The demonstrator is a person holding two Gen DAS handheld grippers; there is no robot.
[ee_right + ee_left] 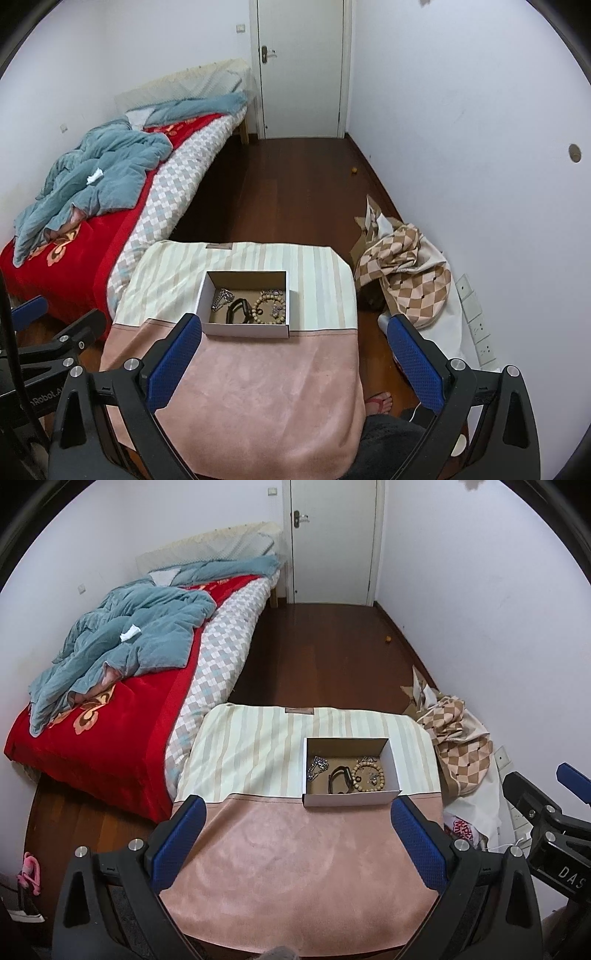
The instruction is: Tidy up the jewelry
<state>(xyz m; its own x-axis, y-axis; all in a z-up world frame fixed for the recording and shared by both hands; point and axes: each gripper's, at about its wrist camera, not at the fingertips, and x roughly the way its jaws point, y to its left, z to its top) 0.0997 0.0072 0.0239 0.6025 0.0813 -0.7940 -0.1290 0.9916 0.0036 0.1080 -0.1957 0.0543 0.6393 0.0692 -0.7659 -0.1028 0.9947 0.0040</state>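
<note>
Grippers hung nearest the cameras: the left gripper (297,812) and right gripper (295,328) both had their blue-padded fingers spread wide, holding nothing. Beyond them lay a pink and striped cloth (295,867) over the table. On it sat an open cardboard box (246,329) holding a silver chain (221,297), a black band (238,310) and a beaded bracelet (269,308). Farther off stood a bed (110,738) and a white door (332,542).
</note>
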